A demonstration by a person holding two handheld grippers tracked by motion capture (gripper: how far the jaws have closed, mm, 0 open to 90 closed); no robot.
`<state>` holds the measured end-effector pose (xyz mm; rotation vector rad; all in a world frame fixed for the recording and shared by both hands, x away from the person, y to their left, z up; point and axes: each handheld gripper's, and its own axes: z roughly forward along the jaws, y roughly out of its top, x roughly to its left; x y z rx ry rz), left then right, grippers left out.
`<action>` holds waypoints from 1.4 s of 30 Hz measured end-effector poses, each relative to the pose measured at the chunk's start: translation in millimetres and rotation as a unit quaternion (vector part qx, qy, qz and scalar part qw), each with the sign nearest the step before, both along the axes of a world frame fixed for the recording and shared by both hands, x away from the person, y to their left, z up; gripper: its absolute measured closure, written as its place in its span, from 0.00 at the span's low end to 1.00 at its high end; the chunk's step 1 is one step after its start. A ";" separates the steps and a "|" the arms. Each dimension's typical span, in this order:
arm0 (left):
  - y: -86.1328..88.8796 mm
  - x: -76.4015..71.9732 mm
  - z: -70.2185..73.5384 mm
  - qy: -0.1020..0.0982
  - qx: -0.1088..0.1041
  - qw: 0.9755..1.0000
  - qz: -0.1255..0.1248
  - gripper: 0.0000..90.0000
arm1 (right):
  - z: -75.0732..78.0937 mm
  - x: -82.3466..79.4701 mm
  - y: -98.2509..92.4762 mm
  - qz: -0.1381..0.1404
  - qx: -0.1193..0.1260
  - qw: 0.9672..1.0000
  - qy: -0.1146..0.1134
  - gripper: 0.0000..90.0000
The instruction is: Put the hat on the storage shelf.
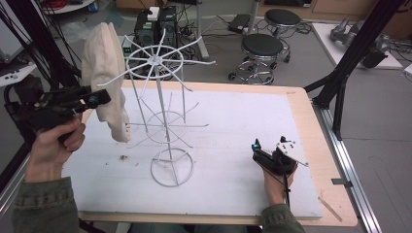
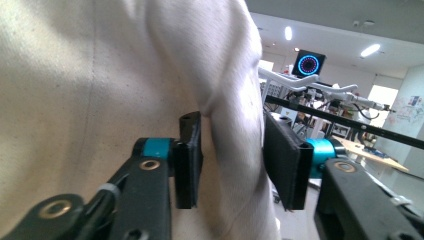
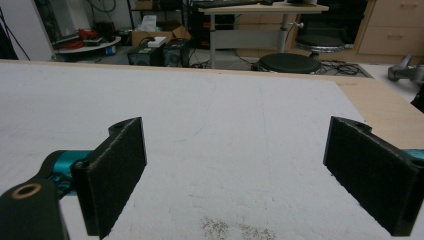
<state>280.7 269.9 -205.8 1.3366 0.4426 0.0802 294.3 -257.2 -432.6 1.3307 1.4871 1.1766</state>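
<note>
Wooden desk (image 1: 300, 104) under a white sheet (image 1: 233, 126).
White wire rack (image 1: 167, 121) stands on sheet; crumb speckles (image 3: 235, 230) lie between right gripper's fingers (image 3: 117, 170).

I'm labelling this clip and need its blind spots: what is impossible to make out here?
- High view: whether the cream cloth item hangs on the white wire rack; contact hidden behind the fabric.
- Left gripper view: the item's full shape, cut off by the edges.
- High view: right gripper jaw gap, too small.

The left gripper (image 2: 232, 160) is pinching a fold of cream-coloured woven fabric (image 2: 100, 85) between its two black jaws, the cloth bulging upward above them. Behind, a glowing blue ring light (image 2: 308, 64) is shining under white ceiling lamps (image 2: 370, 50).
</note>
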 end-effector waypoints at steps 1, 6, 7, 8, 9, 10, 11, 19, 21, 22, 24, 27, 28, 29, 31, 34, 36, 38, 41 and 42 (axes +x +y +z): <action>0.3 -0.1 0.3 0.000 0.001 1.000 0.003 0.64 | 0.0 0.0 0.0 -0.001 0.000 1.000 -0.001 0.10; 3.5 -0.3 0.0 0.003 -0.002 1.000 0.025 0.51 | 0.0 0.0 0.0 0.000 0.000 1.000 0.000 0.10; 4.4 -0.2 -0.2 0.003 -0.003 1.000 0.028 0.50 | 0.0 0.0 0.0 0.000 -0.001 1.000 0.000 0.10; 4.8 -0.4 -0.3 0.004 -0.004 0.999 0.034 0.47 | -0.1 0.1 0.0 0.000 0.000 1.000 0.000 0.10; 5.2 -0.5 -0.5 0.004 -0.004 0.999 0.036 0.45 | -0.1 0.0 -0.1 0.000 -0.001 1.000 0.000 0.10; 5.5 -0.5 -0.6 0.005 -0.006 0.999 0.037 0.45 | -0.1 0.0 -0.1 0.000 -0.001 1.000 0.000 0.10; 5.9 -0.3 -0.8 0.005 -0.006 0.999 0.039 0.45 | 0.0 0.1 -0.1 0.000 0.000 1.000 0.000 0.10; 9.2 -2.5 -0.8 0.007 -0.007 0.999 0.053 0.42 | 0.0 0.1 -0.6 -0.001 -0.003 1.000 -0.001 0.10; 11.1 -3.6 -0.9 0.004 -0.008 0.998 0.061 0.41 | 0.0 -0.1 -0.2 0.000 0.000 1.000 0.001 0.10; 12.0 -4.3 -0.7 0.004 -0.008 0.998 0.066 0.41 | 0.0 -0.1 -0.2 0.000 0.000 1.000 0.001 0.10; 14.2 -5.9 -0.5 0.002 -0.008 0.997 0.077 0.40 | 0.0 0.0 0.0 -0.001 0.000 1.000 0.000 0.10; 20.0 -10.0 -0.8 -0.003 -0.012 0.996 0.091 0.39 | 0.1 -0.1 -0.6 -0.001 -0.003 1.000 -0.002 0.10; 21.6 -11.0 -0.9 -0.004 -0.014 0.995 0.095 0.39 | 0.2 0.0 -0.4 -0.002 0.000 1.000 -0.001 0.10; 24.0 -12.3 -1.2 -0.004 -0.017 0.995 0.101 0.39 | 0.1 0.0 -0.4 -0.002 -0.001 1.000 -0.001 0.10; 28.9 -14.8 -1.7 -0.007 -0.016 0.993 0.113 0.39 | 0.1 0.0 -0.5 -0.002 -0.002 1.000 -0.001 0.10; 35.9 -19.0 -3.2 -0.010 -0.019 0.992 0.122 0.39 | 0.1 -0.2 0.0 -0.001 -0.001 1.000 0.000 0.10; 40.4 -22.1 -5.1 -0.014 -0.018 0.991 0.130 0.39 | 0.1 0.0 -0.4 -0.002 -0.003 1.000 -0.002 0.10; 43.7 -24.9 -7.5 -0.016 -0.016 0.990 0.139 0.39 | 0.2 -0.2 0.0 -0.002 -0.001 1.000 0.000 0.10; 47.5 -27.5 -12.4 -0.017 -0.010 0.988 0.153 0.39 | 0.1 -0.1 0.3 -0.001 -0.002 1.000 0.000 0.10; 47.9 -27.9 -14.2 -0.017 -0.008 0.987 0.157 0.39 | 0.1 0.0 0.7 -0.001 -0.001 1.000 -0.001 0.10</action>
